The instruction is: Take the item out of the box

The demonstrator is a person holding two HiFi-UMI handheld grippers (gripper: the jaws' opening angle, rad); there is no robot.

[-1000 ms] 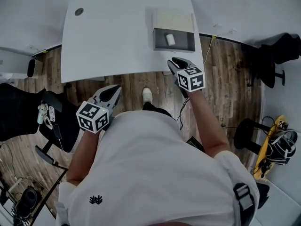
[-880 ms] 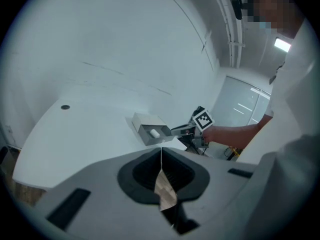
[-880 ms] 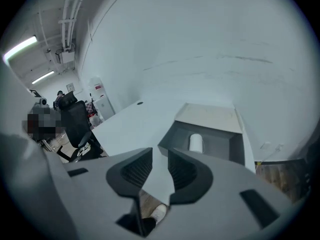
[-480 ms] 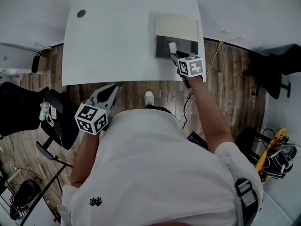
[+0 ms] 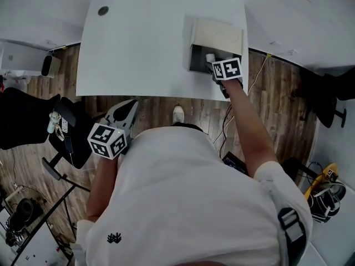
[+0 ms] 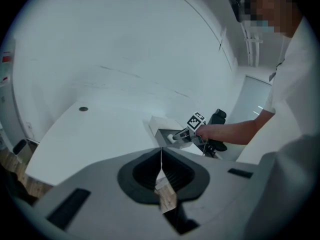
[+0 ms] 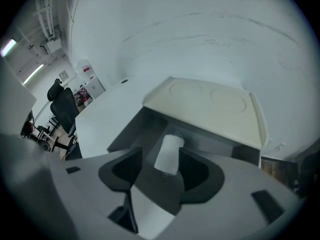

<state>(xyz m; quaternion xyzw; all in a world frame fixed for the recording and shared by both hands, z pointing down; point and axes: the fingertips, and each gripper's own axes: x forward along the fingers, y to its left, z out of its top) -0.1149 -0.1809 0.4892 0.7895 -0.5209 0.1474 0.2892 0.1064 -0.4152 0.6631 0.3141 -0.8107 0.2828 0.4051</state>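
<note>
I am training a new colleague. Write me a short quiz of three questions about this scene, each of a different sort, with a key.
1. Where does the small white cylinder lie? A on a chair seat; B inside the grey open box; C on a shelf.
2. True or false: the left gripper hangs over the white table.
3. Which gripper is at the box?
Key: 1 B. 2 False: it is off the table, over the wooden floor, jaws together. 3 The right gripper; its jaws are opening, the cylinder between them, not gripped.
</note>
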